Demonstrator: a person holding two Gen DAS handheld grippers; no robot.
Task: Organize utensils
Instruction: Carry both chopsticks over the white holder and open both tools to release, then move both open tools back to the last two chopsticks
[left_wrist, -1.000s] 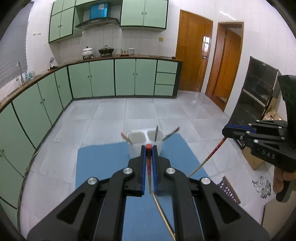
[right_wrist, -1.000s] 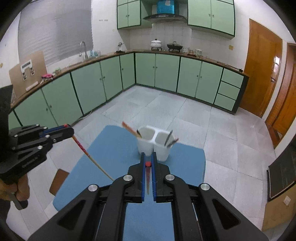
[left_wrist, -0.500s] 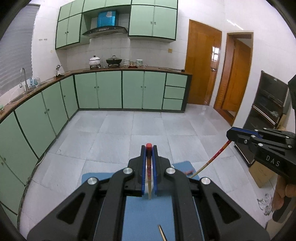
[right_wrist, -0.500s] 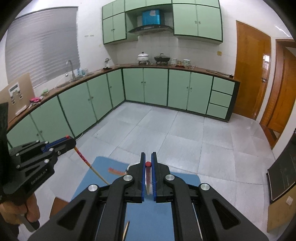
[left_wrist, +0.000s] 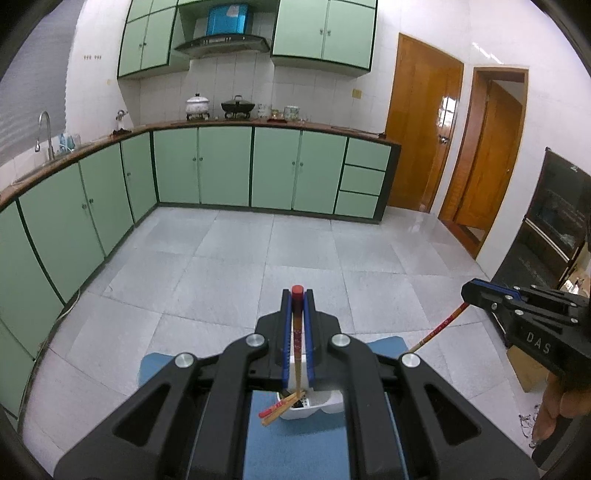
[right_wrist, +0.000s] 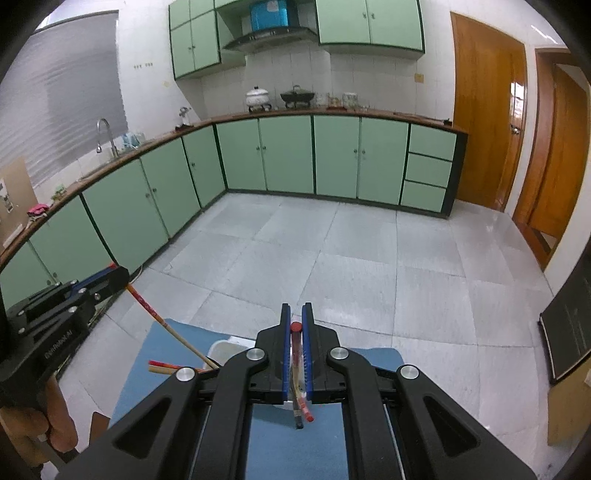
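Red-topped chopstick (left_wrist: 296, 325) sits pinched between the left gripper (left_wrist: 297, 295) jaws; right gripper (right_wrist: 296, 314) jaws pinch another chopstick (right_wrist: 295, 334) over the white holder (left_wrist: 317, 404)

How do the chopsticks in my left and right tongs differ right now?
Left chopstick: red cap level with the left tongs' tips, lower end at the white holder's rim. Right chopstick: cap set back from the right tongs' tips, lower end hidden. Both are clamped at the capped end.

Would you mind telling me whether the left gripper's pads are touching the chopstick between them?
Touching. The left wrist view shows the left gripper shut on the chopstick, blue pads pressed against its sides with no gap.
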